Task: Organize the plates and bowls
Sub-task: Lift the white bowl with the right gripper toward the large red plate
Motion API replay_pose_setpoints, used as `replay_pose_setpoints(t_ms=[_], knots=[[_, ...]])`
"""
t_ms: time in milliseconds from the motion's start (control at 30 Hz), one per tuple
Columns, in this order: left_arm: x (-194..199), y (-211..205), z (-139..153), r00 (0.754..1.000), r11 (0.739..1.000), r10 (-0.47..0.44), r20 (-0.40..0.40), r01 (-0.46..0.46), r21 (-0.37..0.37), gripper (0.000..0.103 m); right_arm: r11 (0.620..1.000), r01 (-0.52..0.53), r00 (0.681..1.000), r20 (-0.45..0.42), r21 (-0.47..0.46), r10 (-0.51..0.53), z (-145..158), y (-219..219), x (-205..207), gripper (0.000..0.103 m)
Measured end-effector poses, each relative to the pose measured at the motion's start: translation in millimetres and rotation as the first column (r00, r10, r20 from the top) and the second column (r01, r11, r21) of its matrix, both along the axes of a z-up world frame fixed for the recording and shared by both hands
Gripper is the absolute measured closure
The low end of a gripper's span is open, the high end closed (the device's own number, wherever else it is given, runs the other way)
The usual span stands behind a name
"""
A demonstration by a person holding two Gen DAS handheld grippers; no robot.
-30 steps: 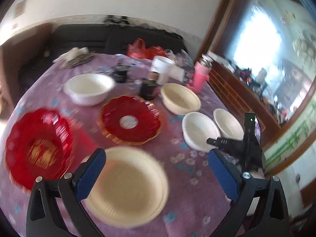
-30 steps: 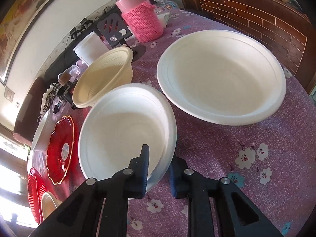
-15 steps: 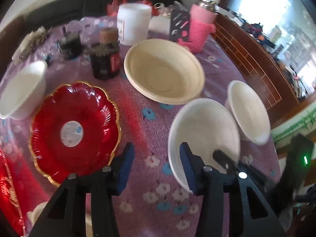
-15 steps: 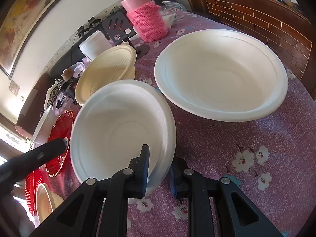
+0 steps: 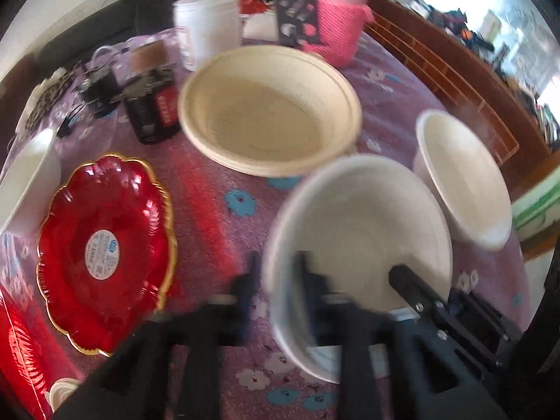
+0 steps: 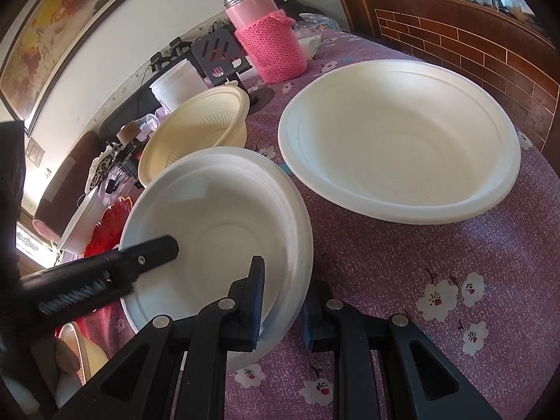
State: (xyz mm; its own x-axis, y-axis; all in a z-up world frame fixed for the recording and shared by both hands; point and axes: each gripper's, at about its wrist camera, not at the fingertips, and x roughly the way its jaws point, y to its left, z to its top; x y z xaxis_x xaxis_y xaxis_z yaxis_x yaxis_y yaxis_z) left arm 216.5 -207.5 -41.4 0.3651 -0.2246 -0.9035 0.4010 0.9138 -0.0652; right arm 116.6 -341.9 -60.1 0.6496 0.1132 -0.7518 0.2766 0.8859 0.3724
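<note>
Right claw [image 6: 281, 309] clenched on the near rim of the white bowl [image 6: 224, 217], one finger inside, one outside. Left claw [image 5: 276, 280] clamped on the same bowl's opposite rim. The bowl sits on the purple floral worktop [image 6: 455, 280], between a cream bowl [image 6: 196, 129] and a larger white bowl [image 6: 402, 147].

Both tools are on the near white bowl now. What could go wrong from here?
1. Left tool and right tool both pinch the white bowl's thin rim; uneven pulling could bend or tear it.
2. The second white bowl and cream bowl sit close by; a swing might knock them.
</note>
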Motion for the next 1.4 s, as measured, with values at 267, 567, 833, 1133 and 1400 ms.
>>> replay_pose_setpoints(t_ms=[267,567,833,1133,1400], knots=[[-22.9,16.6,24.9,0.994,0.999,0.048,0.1,-0.046,-0.022,0.092,1.0,-0.02,0.998,0.061,-0.022,0.022,16.0,12.9,-11.5,0.085],[-62.9,75.0,67.3,0.977,0.986,0.135,0.166,-0.116,-0.117,0.091,0.991,-0.088,0.983,0.15,-0.103,0.103,68.0,61.2,-38.7,0.085],[-94.4,142.0,85.2,0.953,0.963,0.227,0.201,-0.189,-0.194,0.09,0.969,-0.165,0.963,0.181,-0.183,0.198,98.0,121.4,-57.0,0.085],[-117.3,228.1,95.4,0.893,0.927,0.361,0.271,-0.311,-0.21,0.087,0.921,-0.303,0.922,0.169,-0.245,0.348,115.9,214.6,-50.8,0.084],[-120.6,319.1,92.7,0.824,0.87,0.49,0.285,-0.441,-0.222,0.087,0.868,-0.437,0.87,0.136,-0.235,0.474,112.6,306.7,-28.0,0.084]])
